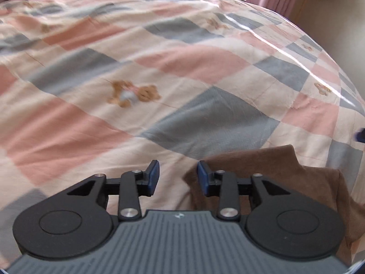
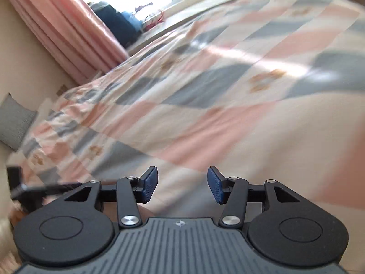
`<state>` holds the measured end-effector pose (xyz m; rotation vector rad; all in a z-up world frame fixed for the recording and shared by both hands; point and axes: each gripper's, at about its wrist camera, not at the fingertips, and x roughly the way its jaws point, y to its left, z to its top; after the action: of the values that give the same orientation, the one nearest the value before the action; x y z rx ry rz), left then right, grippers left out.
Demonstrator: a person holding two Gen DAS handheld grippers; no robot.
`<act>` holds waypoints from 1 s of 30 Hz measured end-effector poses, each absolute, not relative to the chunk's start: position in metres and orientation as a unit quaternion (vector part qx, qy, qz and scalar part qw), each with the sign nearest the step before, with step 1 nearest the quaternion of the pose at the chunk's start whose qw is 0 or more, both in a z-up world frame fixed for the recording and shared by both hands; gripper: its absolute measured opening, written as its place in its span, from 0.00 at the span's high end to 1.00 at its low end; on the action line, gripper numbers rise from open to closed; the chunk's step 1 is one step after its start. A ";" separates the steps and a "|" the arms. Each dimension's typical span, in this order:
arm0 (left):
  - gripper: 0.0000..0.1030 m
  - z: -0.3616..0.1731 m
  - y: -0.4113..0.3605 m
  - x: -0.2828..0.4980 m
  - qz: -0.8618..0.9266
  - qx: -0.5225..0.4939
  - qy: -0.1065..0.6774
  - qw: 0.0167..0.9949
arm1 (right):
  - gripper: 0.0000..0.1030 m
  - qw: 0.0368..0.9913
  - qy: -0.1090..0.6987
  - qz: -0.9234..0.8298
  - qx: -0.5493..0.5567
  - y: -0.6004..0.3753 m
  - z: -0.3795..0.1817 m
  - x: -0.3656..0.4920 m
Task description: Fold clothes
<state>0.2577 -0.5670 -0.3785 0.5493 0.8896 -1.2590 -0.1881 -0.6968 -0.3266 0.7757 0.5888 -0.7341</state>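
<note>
A brown garment (image 1: pixel 262 169) lay rumpled on the checked bed quilt (image 1: pixel 159 68), beneath the left hand-held gripper (image 1: pixel 178 178), whose fingers stood apart and empty; the right hand-held gripper (image 2: pixel 182 183) likewise gaped.

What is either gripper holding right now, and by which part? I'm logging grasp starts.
Nothing. The left gripper is open beside the brown garment, and the right gripper is open over the quilt.
</note>
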 end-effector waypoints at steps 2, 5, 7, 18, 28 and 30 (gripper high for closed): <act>0.63 -0.360 -0.547 0.254 -0.558 0.250 0.383 0.693 | 0.50 0.808 0.323 -0.382 0.312 -0.686 -0.307 -0.248; 0.60 -0.343 -0.511 0.241 -0.551 0.235 0.403 0.692 | 0.50 0.767 0.424 -0.418 0.237 -0.658 -0.297 -0.327; 0.60 -0.343 -0.487 0.227 -0.543 0.223 0.433 0.684 | 0.50 0.743 0.481 -0.421 0.198 -0.638 -0.302 -0.370; 0.60 -0.371 -0.399 0.121 -0.516 0.208 0.547 0.625 | 0.56 0.659 0.633 -0.219 -0.342 -0.534 -0.413 -0.409; 0.55 -0.368 -0.393 0.093 -0.508 0.212 0.552 0.626 | 0.97 0.674 0.661 -0.131 -0.301 -0.542 -0.399 -0.398; 0.54 -0.364 -0.391 0.093 -0.505 0.211 0.550 0.630 | 0.97 0.709 0.680 -0.103 -0.157 -0.546 -0.351 -0.391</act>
<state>0.0931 -0.3912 -0.3640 0.4835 1.2599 -1.1571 -0.3915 -0.5463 -0.3506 -0.3488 1.5089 -0.2293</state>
